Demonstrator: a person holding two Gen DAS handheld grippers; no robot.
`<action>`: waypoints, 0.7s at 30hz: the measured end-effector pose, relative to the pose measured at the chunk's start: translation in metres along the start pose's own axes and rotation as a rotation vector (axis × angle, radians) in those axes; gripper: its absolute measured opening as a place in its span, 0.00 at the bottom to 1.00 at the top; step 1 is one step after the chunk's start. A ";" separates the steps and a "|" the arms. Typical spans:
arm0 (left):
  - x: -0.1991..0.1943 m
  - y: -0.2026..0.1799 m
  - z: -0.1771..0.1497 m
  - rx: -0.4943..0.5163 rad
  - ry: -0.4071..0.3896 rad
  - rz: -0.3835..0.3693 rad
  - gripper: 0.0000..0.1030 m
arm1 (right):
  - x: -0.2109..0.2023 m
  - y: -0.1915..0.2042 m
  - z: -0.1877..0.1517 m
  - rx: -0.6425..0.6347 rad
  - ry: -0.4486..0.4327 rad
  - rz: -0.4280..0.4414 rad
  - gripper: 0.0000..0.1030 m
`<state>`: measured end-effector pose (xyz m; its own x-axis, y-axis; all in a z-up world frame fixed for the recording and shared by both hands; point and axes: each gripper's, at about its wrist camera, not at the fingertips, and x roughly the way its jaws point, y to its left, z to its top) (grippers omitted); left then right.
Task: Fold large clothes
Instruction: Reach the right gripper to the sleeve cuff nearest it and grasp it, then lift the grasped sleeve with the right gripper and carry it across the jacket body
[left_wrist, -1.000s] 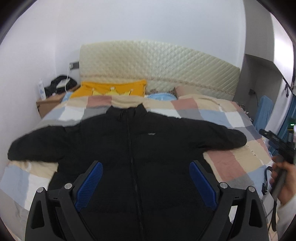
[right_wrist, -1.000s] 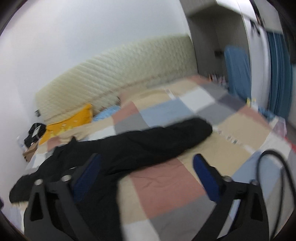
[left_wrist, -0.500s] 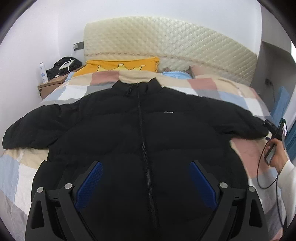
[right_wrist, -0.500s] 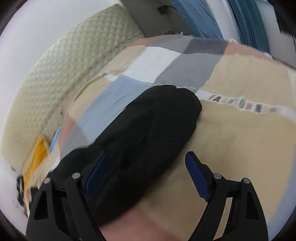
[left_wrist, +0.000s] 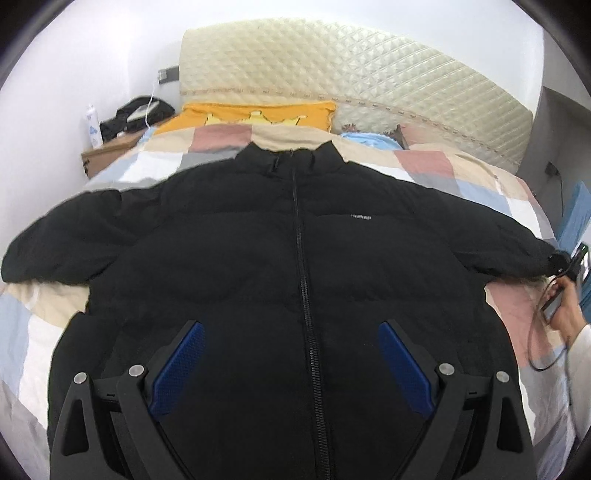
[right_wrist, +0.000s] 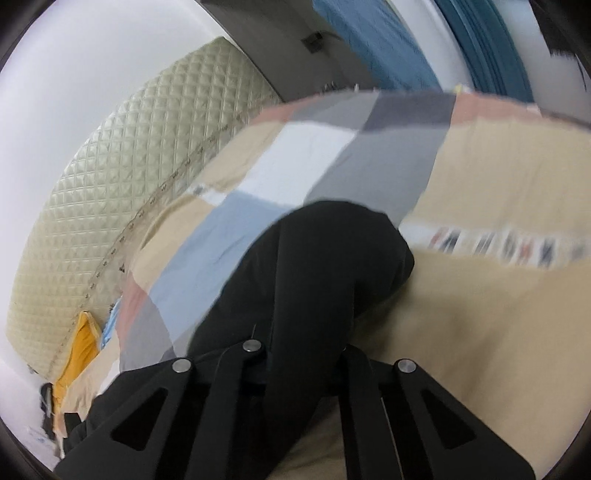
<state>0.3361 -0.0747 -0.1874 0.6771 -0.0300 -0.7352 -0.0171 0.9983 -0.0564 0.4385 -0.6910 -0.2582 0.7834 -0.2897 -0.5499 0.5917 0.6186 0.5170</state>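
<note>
Now R claw (right_wrist: 295, 354) pinched on puffer jacket (left_wrist: 295, 280) sleeve cuff (right_wrist: 332, 258); L claw (left_wrist: 291, 354) wide, idle. Lift cuff clear of bed (right_wrist: 480, 314), then sweep across chest w/o dragging.

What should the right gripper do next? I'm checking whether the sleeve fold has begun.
Probably lift the sleeve and carry it across the jacket chest. The right gripper looks closed on the cuff end, the jacket lies flat and zipped, and the left gripper hovers open.

Black gripper (left_wrist: 291, 365) (blue pads (left_wrist: 179, 373)); white sleeve (left_wrist: 581, 354)
</note>
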 end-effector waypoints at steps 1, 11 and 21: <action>-0.003 0.000 -0.001 0.012 -0.014 0.010 0.92 | -0.008 0.003 0.006 -0.006 -0.012 0.003 0.05; -0.043 0.020 -0.001 0.003 -0.104 0.035 0.92 | -0.097 0.072 0.052 -0.070 -0.094 0.003 0.04; -0.081 0.038 -0.005 0.003 -0.167 0.016 0.92 | -0.219 0.238 0.069 -0.328 -0.225 0.096 0.05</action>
<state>0.2770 -0.0343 -0.1329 0.7894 -0.0056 -0.6139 -0.0264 0.9987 -0.0431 0.4204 -0.5306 0.0304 0.8755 -0.3495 -0.3337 0.4506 0.8400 0.3023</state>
